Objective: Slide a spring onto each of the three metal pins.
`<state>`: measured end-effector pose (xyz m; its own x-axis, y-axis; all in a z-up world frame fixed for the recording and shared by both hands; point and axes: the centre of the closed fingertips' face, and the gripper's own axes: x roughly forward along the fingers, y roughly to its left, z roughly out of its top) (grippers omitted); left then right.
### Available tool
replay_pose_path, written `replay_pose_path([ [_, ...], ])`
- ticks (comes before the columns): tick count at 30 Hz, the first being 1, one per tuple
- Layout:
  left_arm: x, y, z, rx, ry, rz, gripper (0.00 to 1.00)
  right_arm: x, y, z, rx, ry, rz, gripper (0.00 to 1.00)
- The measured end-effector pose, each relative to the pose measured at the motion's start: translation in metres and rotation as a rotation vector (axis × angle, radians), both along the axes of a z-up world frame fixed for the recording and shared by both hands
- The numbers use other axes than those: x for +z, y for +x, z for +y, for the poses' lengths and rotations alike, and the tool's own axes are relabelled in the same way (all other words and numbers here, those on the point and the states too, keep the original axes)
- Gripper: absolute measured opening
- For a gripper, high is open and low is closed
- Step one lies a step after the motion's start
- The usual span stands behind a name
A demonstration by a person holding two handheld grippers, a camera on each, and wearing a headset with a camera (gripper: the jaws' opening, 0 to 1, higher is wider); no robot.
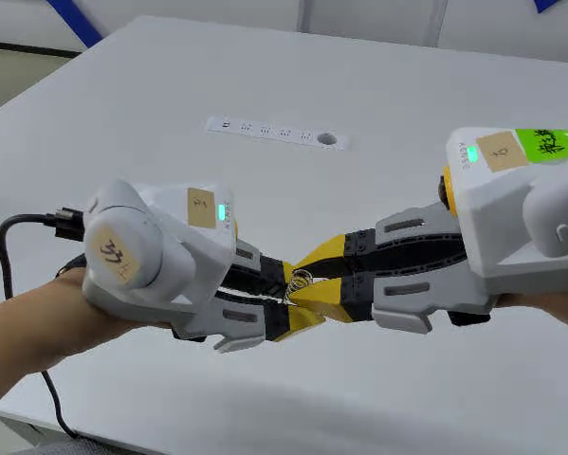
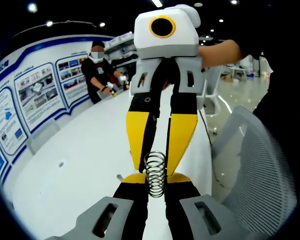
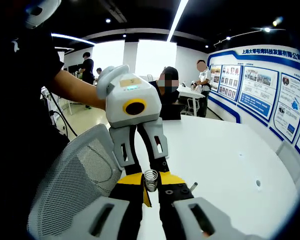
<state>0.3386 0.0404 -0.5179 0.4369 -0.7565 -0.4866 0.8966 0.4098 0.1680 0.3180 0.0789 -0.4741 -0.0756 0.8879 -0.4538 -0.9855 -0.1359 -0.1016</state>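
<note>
Left gripper (image 2: 156, 181): clenched on spring (image 2: 155, 167), mid-frame, raised off desk (image 1: 378, 199). Right gripper (image 3: 152, 186): jaws flanking spring's far end, grip cannot be told; probably a regrip before pinning.

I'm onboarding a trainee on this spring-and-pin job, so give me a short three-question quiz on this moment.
1. True or false: the spring lies flat on the table.
2. What lies on the far part of the table? A) a power strip B) a screwdriver C) a bowl
3. Fill in: the left gripper and the right gripper meet tip to ___.
Key: 1 false, the spring is up between the tips of both, above the table; 2 A; 3 tip.
</note>
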Motion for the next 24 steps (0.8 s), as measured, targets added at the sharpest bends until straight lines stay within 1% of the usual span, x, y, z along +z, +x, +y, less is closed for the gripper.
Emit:
replay_pose_path([
  [6, 0.001, 0.001, 0.002, 0.007, -0.008, 0.002, 0.10, 0.001, 0.000, 0.002, -0.007, 0.009, 0.011, 0.11],
  [7, 0.001, 0.001, 0.002, 0.007, -0.008, 0.001, 0.10, 0.001, 0.000, 0.002, -0.007, 0.009, 0.010, 0.11],
  [9, 0.002, 0.001, 0.002, 0.010, -0.010, 0.001, 0.11, 0.001, 0.000, 0.003, -0.004, 0.009, -0.011, 0.11],
  [10, 0.002, 0.002, 0.002, 0.012, -0.014, 0.001, 0.11, 0.002, 0.000, 0.003, -0.007, 0.010, -0.013, 0.11],
  [12, 0.004, 0.004, 0.003, 0.030, -0.036, 0.005, 0.11, 0.003, 0.002, 0.003, -0.014, 0.016, -0.018, 0.10],
  [13, 0.005, 0.005, 0.003, 0.036, -0.046, -0.002, 0.11, 0.003, 0.003, 0.003, -0.020, 0.017, -0.014, 0.10],
  [15, 0.006, 0.006, 0.004, 0.050, -0.068, 0.000, 0.11, 0.004, 0.006, 0.004, -0.030, 0.019, -0.003, 0.10],
  [16, 0.006, 0.007, 0.005, 0.057, -0.072, -0.005, 0.12, 0.005, 0.007, 0.004, -0.034, 0.021, -0.002, 0.10],
  [17, 0.006, 0.009, 0.007, 0.065, -0.063, -0.026, 0.12, 0.005, 0.009, 0.004, -0.040, 0.023, -0.005, 0.10],
  [18, 0.005, 0.009, 0.008, 0.068, -0.053, -0.030, 0.12, 0.005, 0.010, 0.004, -0.042, 0.021, -0.009, 0.10],
  [19, 0.002, 0.010, 0.011, 0.078, -0.037, -0.029, 0.13, 0.006, 0.012, 0.004, -0.046, 0.021, -0.012, 0.11],
  [21, -0.003, 0.011, 0.016, 0.089, -0.020, -0.016, 0.20, 0.009, 0.016, 0.003, -0.052, 0.025, -0.010, 0.11],
  [22, -0.004, 0.011, 0.018, 0.093, -0.019, -0.015, 0.23, 0.010, 0.019, 0.002, -0.056, 0.027, -0.014, 0.11],
  [24, -0.005, 0.011, 0.022, 0.108, -0.026, -0.013, 0.27, 0.015, 0.031, -0.002, -0.081, 0.034, -0.020, 0.11],
])
